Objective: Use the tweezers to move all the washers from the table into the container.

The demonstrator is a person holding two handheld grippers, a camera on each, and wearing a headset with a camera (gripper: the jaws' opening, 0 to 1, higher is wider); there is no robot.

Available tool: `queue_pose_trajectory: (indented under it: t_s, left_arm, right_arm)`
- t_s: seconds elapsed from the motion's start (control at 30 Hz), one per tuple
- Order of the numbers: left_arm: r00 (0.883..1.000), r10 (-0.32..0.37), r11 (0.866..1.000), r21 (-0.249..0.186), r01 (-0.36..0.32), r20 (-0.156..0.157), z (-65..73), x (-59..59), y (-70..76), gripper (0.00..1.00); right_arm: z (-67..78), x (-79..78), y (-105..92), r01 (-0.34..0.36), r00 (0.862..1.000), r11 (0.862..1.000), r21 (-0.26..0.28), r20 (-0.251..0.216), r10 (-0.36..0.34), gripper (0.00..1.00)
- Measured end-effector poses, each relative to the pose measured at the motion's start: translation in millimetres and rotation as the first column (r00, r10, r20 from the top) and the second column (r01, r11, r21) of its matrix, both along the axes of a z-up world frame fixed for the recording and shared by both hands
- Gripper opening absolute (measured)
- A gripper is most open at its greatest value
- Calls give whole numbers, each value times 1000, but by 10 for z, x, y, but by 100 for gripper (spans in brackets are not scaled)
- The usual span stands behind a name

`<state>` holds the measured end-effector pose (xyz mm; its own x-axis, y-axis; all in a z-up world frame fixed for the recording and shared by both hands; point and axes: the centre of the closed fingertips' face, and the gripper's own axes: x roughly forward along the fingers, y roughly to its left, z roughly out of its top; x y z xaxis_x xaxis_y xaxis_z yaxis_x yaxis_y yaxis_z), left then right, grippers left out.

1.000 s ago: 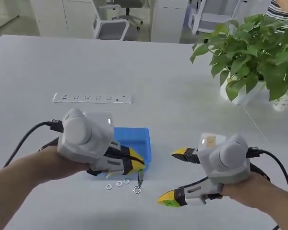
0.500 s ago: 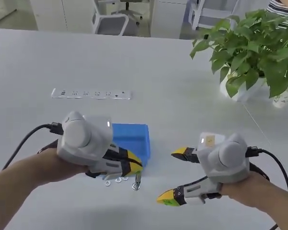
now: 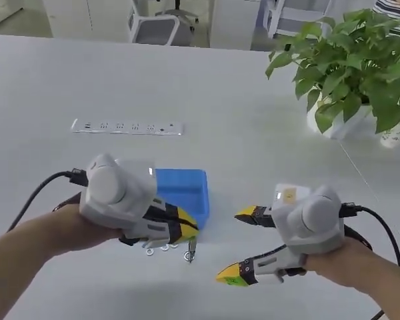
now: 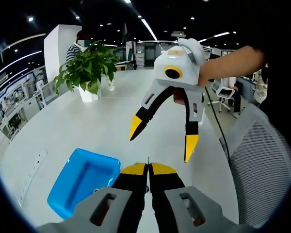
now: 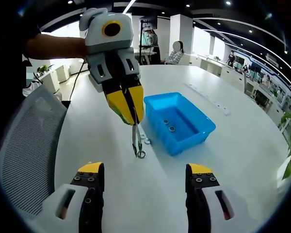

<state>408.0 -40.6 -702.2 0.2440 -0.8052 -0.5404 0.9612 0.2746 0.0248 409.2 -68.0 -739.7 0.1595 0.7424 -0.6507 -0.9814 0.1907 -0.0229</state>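
Worktop [image 3: 267, 153]: pale grey, matte, broad. The room is an open-plan office with strip ceiling lights, and desks and swivel chairs stand beyond the far edge. On the worktop: 1 potted plant [image 3: 350, 63] well beyond the right jaws, 1 white power strip [image 3: 127, 127] beyond the left jaws, and 1 blue container [image 5: 194, 140] just ahead of the left jaws. Left gripper [image 5: 126, 108]: jaws closed on 1 pair of tweezers [image 5: 135, 138], which points down from between them to the worktop. The tweezer tips meet 1 washer [image 5: 141, 154]; cannot tell whether it is pinched or only lying there. The loose washers [image 3: 165, 249] lie under the left jaws, beside the container's near wall; 3 counted in the head view, partly hidden by the gripper. Inside the container, 2 washers [image 5: 171, 128] lie on its floor. Right gripper [image 3: 235, 245]: jaws wide open, holding nothing, facing the tweezers and apart from them. 1 grey mesh chair [image 4: 264, 160] stands at the worktop's edge, to the side of the right jaws.
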Motion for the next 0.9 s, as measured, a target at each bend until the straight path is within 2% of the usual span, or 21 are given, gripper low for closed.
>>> queue_pose_trajectory:
  t_s: [0.3,0.5,0.73,0.9]
  left_arm:
    - [1000,-15,1000,0,15,-5,-6,-15,14,5]
    - [1000,-27,1000,6,27,-5,-8,-34,16,5]
    - [999,-50,999,8,50,-16,-15,-57,1,5]
    - [998,-55,998,9,55,-19,-15,-53,-4,5]
  right_arm:
    - [5,-15,151,-80,997,997,6,5,80,50]
    - [-19,-17,243,-128,992,992,1,8,128,42]
    - [-80,-27,347,-204,979,979,-23,4,204,30]
    - [-127,-45,416,-243,970,969,-34,-2,243,26]
